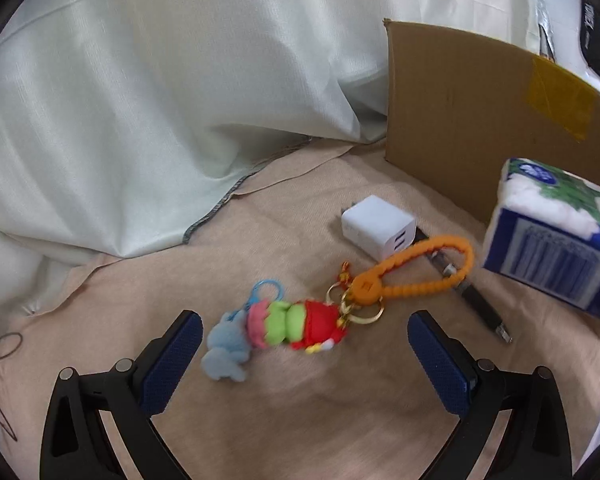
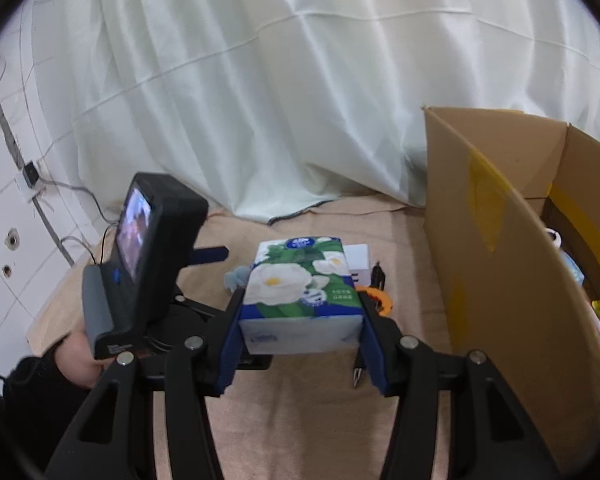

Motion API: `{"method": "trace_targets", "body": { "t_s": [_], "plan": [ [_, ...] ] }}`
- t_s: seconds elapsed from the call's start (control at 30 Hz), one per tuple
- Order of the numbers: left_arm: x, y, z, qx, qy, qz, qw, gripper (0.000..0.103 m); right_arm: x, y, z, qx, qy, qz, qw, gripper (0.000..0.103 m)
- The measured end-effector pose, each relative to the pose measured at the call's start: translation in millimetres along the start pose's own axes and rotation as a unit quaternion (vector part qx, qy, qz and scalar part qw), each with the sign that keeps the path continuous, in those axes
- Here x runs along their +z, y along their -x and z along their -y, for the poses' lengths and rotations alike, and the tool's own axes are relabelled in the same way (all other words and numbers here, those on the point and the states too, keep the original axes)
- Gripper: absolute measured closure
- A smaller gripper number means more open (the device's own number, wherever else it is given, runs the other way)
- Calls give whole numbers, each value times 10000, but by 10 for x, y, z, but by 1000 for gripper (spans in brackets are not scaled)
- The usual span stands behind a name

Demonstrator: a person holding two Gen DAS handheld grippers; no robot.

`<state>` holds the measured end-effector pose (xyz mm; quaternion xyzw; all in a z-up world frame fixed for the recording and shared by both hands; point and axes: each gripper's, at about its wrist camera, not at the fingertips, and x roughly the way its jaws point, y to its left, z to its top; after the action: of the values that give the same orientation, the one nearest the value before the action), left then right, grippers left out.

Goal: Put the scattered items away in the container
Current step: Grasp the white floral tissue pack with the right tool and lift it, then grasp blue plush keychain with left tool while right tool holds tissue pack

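Right wrist view: the tissue pack (image 2: 300, 296) is pinched between the blue pads of the right tongs (image 2: 300, 344), carried clear of the beige cloth (image 2: 320, 420), with the cardboard box (image 2: 500, 280) standing just to the right, its near wall tall. A snag on that wall is the likely trouble: the pack is held only at its rear end, so a knock against the cardboard edge could twist it out of the pads, and the soft wrapper may be squeezed and slip.

In the left wrist view, the left tongs (image 1: 304, 360) are spread wide and empty above the plush keychain (image 1: 276, 330). The orange loop (image 1: 416, 274) lies draped over the black pen (image 1: 472, 300) and beside the white charger (image 1: 378, 226), so neighbours could be dragged along if the toy is lifted.
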<state>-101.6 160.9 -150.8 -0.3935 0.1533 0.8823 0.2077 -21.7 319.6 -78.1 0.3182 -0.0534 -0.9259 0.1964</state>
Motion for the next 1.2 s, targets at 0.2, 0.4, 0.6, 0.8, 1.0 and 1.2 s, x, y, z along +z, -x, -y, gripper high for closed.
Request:
{"method": "trace_targets", "body": {
  "t_s": [0.2, 0.4, 0.6, 0.8, 1.0, 1.2],
  "plan": [
    [-72, 178, -72, -666, 769, 355, 9942, 2, 9, 81, 42, 70, -106, 118, 9998, 46],
    [-297, 354, -334, -1042, 1563, 752, 9793, 15, 24, 121, 58, 141, -150, 182, 9996, 46],
    [-287, 219, -447, -12, 795, 423, 9959, 29, 38, 81, 51, 246, -238, 163, 9993, 46],
    [-381, -28, -612, 85, 474, 37, 9988, 48, 30, 45, -26, 327, -165, 126, 9992, 46],
    [-314, -199, -573, 109, 381, -47, 9992, 50, 37, 6, -53, 300, -167, 86, 9994, 46],
    [-304, -276, -581, -95, 575, -151, 9982, 74, 41, -22, -66, 293, -193, 35, 9994, 46]
  ]
}}
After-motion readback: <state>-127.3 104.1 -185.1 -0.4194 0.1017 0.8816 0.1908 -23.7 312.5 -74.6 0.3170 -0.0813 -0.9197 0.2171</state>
